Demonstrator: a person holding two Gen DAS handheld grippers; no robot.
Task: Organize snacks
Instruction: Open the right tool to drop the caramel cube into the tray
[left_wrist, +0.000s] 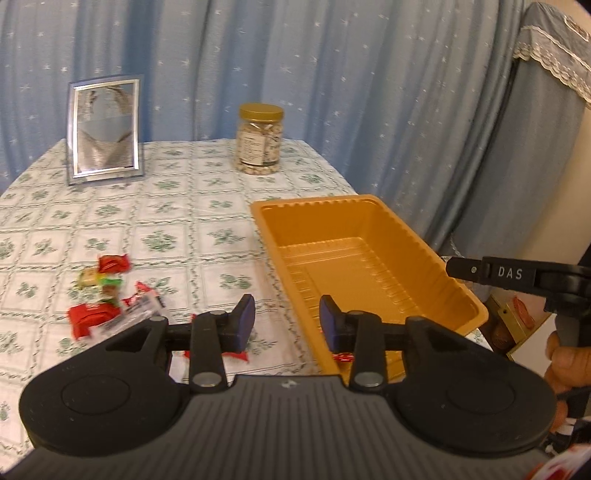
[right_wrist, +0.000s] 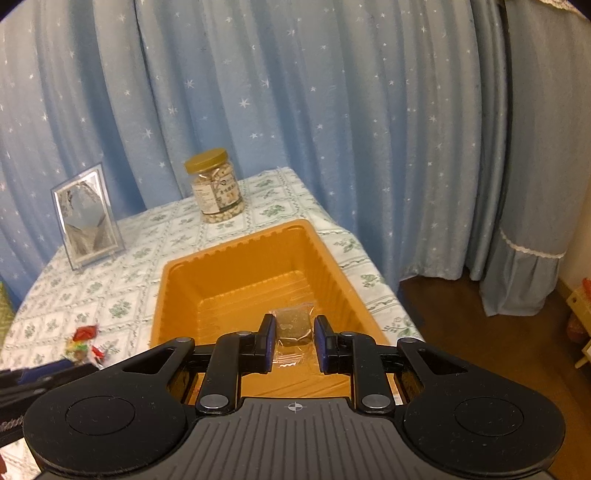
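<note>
Snacks in red and green wrappers (left_wrist: 107, 295) lie in a loose pile on the tabletop (left_wrist: 177, 206), well left of the orange tray (left_wrist: 373, 201), which sits at the right edge of the checked cloth. One clear-wrapped brown snack (right_wrist: 293, 325) appears in the right wrist view between the fingers of the right hand-held gripper (right_wrist: 294, 341), above the tray floor; its pads stand apart with a visible gap on each side of the wrapper, so it appears spread rather than pinching, though whether the packet already rests on the tray floor cannot be told. The left hand-held gripper (left_wrist: 287, 325) hovers spread and empty over the cloth between pile and tray, with a red wrapper (left_wrist: 236, 355) just beneath it. A nut jar (left_wrist: 259, 138) and a picture frame (left_wrist: 104, 129) stand at the back, clear of the work.

Judged step: depositing one piece in the tray. To do it well, the right fingers should lift straight up so the film does not cling and drag, while the left descends on a single wrapper at the pile's near edge, gripping the packet body rather than a twisted end.
</note>
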